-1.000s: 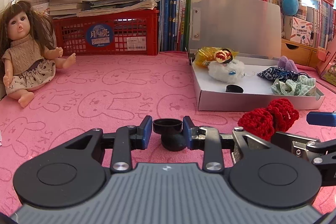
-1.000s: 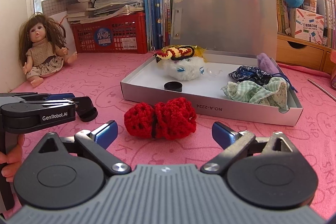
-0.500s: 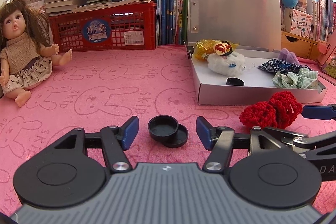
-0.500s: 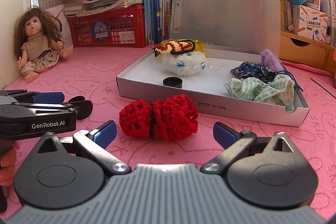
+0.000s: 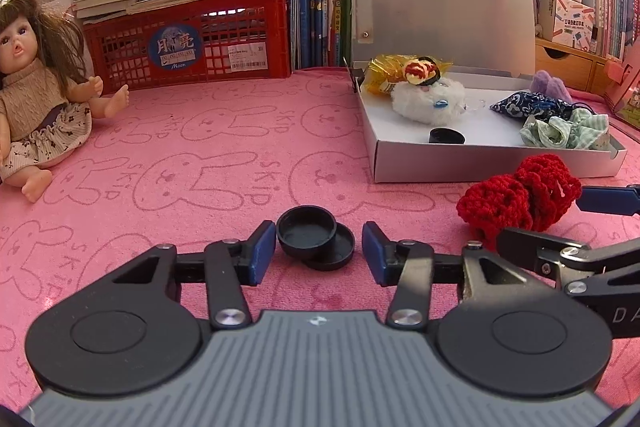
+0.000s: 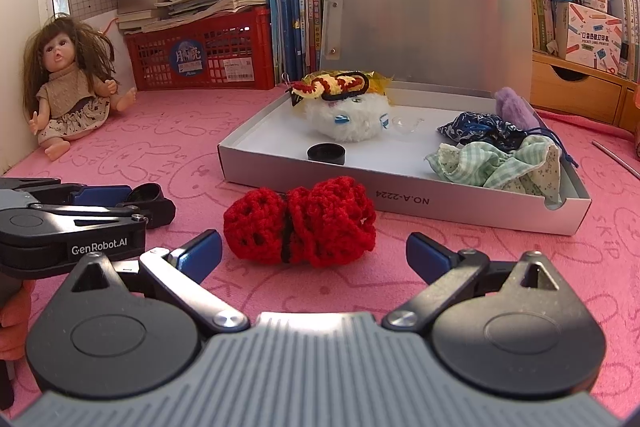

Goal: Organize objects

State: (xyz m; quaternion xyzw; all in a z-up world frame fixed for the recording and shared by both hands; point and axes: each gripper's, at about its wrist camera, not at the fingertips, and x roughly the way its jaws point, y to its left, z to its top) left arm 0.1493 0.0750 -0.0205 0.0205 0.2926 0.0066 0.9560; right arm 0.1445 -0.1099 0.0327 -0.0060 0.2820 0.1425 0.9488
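Both claws released over the pink desk, caps and crochet still outside the box.

At 9 o'clock in your left wrist view, the doll [image 5: 38, 83] sat against the wall, with the red crate [image 5: 192, 39] of books behind at 11. Your left claw [image 5: 319, 253] stood released, its blue pads either side of two black caps [image 5: 314, 237], one leaning on the other, on the pink desk [image 5: 200, 163]; whether the left pad touched the upper cap could not be told. At 3 o'clock lay the red crochet piece [image 5: 520, 197], just in front of the open white box [image 5: 480, 161]. In your right wrist view, your right claw [image 6: 314, 253] was spread wide around the crochet piece, touching nothing. The box held a third black cap [image 6: 326, 153], a white plush [image 6: 348, 117] and fabric bundles [image 6: 500, 163].
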